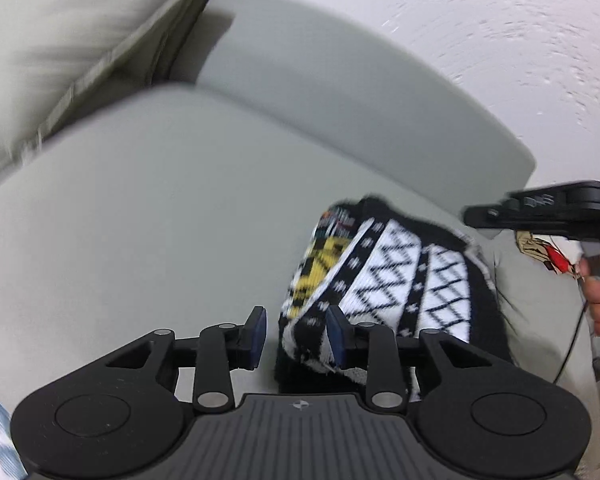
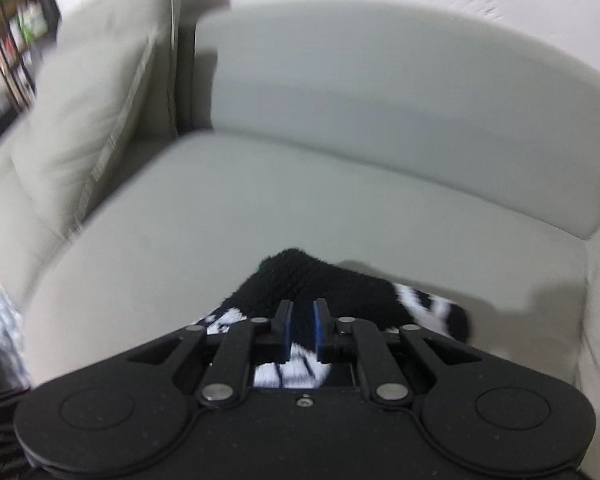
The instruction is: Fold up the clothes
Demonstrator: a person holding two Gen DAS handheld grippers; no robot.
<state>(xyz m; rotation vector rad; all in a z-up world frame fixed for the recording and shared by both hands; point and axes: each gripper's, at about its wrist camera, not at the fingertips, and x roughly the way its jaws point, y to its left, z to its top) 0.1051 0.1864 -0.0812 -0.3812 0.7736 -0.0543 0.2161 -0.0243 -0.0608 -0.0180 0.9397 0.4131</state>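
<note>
A patterned garment is shown bunched on the sofa seat, folding unfinished. Right gripper fingers are clamped on it; left gripper fingers are held apart.

Likely home living room — grey sofa, cushion

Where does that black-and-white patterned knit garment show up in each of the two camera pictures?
Left wrist view: the black-and-white patterned knit garment lies right of centre on the grey sofa seat, reaching down between the fingers.
Right wrist view: it sits low at centre, mostly its fuzzy black side, just beyond the fingers.
Shared landmark: the beige cushion at upper left.
</note>
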